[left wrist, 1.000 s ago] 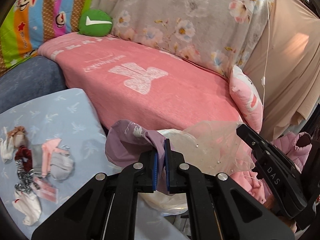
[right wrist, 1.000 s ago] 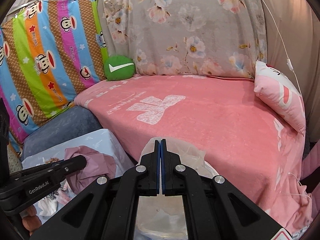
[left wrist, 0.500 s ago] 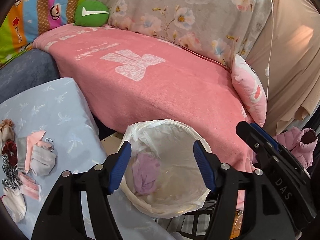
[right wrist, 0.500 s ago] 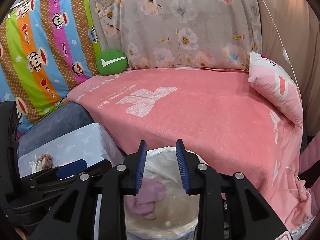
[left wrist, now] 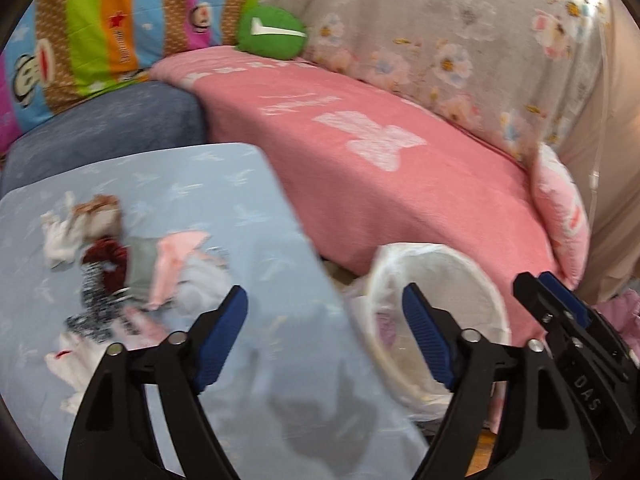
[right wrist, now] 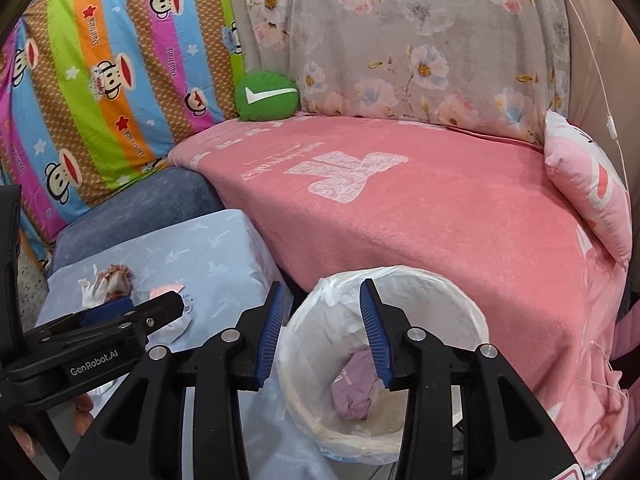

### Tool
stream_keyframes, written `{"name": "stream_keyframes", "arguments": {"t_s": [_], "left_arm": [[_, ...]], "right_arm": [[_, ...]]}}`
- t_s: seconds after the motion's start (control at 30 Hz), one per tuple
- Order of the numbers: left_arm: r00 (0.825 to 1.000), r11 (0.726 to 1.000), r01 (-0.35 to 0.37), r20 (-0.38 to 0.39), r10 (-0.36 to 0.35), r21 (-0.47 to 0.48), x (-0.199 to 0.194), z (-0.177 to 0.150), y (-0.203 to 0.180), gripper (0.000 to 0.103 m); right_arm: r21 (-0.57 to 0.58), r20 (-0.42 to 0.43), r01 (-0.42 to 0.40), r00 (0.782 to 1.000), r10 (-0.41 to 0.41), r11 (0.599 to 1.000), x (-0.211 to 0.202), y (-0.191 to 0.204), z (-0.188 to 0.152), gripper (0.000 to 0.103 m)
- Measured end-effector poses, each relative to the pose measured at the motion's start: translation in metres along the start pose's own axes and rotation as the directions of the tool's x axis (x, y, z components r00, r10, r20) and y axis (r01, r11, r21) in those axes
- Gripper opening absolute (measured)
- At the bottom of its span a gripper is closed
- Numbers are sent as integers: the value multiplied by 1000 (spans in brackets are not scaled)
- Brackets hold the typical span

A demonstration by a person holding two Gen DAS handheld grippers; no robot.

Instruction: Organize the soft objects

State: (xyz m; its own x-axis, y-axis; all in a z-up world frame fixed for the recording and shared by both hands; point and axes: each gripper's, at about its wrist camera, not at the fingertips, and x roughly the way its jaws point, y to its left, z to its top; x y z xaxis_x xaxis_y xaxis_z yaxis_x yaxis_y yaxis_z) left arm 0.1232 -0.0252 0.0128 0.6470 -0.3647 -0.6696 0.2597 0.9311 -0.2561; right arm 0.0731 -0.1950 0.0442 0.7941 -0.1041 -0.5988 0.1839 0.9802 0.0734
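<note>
Both tongs, clamped a second ago on the purple cloth, have let it go.

Left wrist view: the left tongs [left wrist: 324,332] have swung from above the lined bin [left wrist: 440,268] toward the blue-covered bench [left wrist: 224,184]; their jaws are opening wide with nothing between them. Small soft items [left wrist: 120,264] lie scattered on the bench.

Right wrist view: the right tongs [right wrist: 322,332] hang over the bin [right wrist: 400,280], jaws partly apart, opening and empty. The purple cloth [right wrist: 358,390] lies crumpled at the bin's bottom.
</note>
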Motion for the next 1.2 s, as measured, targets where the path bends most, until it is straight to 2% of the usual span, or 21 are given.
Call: {"name": "stream_keyframes", "arguments": {"t_s": [0.07,0.13,0.2,0.4,0.7,0.77,0.87,0.93,0.97,1.0,1.1,1.2], "left_arm": [[999,999,-44,-1,44,-13,-3,-4,17,79],[996,996,-89,-6,88,-31,-6,-8,34,88],[989,988,-146,-2,146,-53,-10,-12,51,92],[968,964,-251,-25,250,-84,-18,-27,100,92],[972,955,-232,-91,219,-186,-21,-55,156,90],[975,956,-216,-102,199,-199,-20,-60,164,82],[978,956,-192,-130,166,-222,-16,-63,174,62],[980,955,-167,-146,134,-245,-14,-67,183,41],[982,954,-155,-148,120,-256,-14,-68,186,36],[984,953,-138,-148,100,-269,-14,-69,190,26],[987,951,-112,-141,74,-287,-19,-72,197,11],[989,952,-116,-120,85,-284,-27,-72,201,7]], "right_arm": [[-19,-10,-21,1000,21,1000,3,17,-4,42],[-39,-19,-30,999,29,999,5,32,-9,45],[-51,-34,-47,998,46,998,9,48,-13,45],[-89,-78,-102,992,96,991,19,93,-27,45],[-162,-134,-158,981,137,974,32,155,-49,45],[-165,-147,-167,979,143,972,36,166,-53,45],[-164,-172,-184,973,155,969,41,178,-59,45],[-174,-181,-190,971,158,966,44,188,-62,45],[-182,-183,-192,970,158,965,46,192,-64,45],[-191,-187,-194,970,159,962,48,198,-66,45],[-202,-202,-200,966,159,959,54,210,-71,45],[-199,-226,-218,959,172,956,62,219,-76,45]]}}
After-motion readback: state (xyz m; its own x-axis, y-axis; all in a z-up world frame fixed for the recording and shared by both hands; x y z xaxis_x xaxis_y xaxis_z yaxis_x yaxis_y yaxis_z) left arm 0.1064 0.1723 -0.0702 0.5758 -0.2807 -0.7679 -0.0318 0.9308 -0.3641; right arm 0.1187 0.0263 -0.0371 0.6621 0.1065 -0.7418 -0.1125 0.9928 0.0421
